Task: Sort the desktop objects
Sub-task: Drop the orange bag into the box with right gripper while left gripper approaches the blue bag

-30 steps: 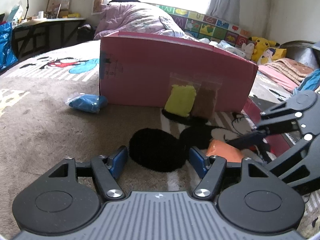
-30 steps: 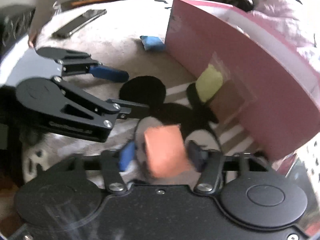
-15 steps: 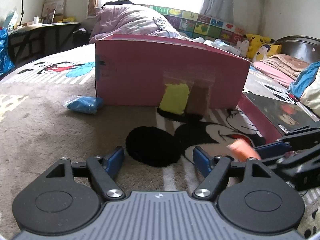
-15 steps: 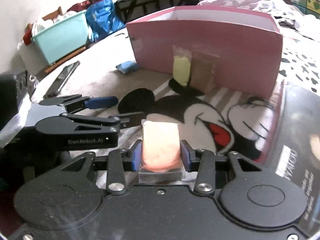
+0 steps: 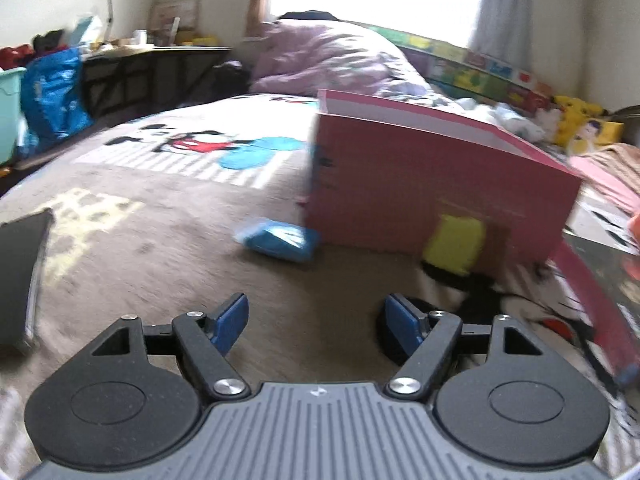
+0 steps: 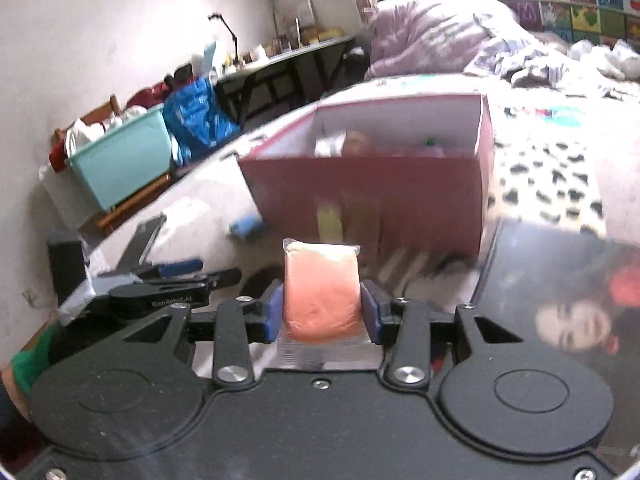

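The right gripper [image 6: 322,316] clamps an orange packet [image 6: 320,296] above the blanket [image 5: 160,272], short of the pink box [image 6: 360,188]. Only this view shows the box's open top. The left gripper [image 5: 316,320] gapes wide, empty, bare blanket before it; a blue packet [image 5: 280,240] lies beside the box's corner.

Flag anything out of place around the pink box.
The blue packet lies loose on the blanket beside the pink box, while the yellow packet leans against its front, both outside it. Nothing looks spilled or damaged.
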A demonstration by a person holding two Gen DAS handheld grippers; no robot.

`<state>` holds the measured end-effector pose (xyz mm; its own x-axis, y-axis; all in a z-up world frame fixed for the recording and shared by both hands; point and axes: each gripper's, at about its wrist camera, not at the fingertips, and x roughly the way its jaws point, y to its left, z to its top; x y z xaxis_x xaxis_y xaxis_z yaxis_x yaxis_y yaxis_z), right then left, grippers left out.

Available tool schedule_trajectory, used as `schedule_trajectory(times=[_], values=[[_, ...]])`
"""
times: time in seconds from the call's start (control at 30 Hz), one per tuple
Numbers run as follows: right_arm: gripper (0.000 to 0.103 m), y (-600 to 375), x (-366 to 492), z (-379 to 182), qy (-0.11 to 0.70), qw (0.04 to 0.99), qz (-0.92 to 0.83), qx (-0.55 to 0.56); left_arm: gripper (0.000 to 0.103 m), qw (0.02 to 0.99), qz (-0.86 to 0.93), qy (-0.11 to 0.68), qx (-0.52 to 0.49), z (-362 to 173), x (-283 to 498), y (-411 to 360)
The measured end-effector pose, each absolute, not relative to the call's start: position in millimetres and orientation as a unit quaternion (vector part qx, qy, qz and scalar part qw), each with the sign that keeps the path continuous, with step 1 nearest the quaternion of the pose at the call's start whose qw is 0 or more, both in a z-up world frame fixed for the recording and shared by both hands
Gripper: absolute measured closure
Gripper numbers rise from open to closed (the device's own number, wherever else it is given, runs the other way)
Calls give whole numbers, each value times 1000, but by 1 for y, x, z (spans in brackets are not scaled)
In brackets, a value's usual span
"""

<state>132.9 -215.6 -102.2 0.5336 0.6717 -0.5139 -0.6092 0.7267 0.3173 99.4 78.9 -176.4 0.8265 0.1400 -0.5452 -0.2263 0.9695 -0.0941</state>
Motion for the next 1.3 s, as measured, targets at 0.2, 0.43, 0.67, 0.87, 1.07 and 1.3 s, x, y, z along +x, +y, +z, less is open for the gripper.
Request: schedule_trajectory(times=[0.2,0.43,0.67,0.87,1.07,1.3], values=[[63,-211,157,-72,298,881,365,48,28,961,51,271,-16,-167,125,94],[63,-195,196,-47,298,884,357,40,28,964,0,266,4,-161,152,118],[63,-173,243,-47,335,877,341,41,28,955,-5,297,7,-175,175,126],[63,-155,279,-64,379,869,316,32,28,946,7,323,10,-189,183,130],[63,-144,307,-81,413,866,281,-1,28,946,16,325,6,-190,183,128],[63,-131,339,-96,447,858,250,-31,28,947,15,322,-1,-191,182,129]])
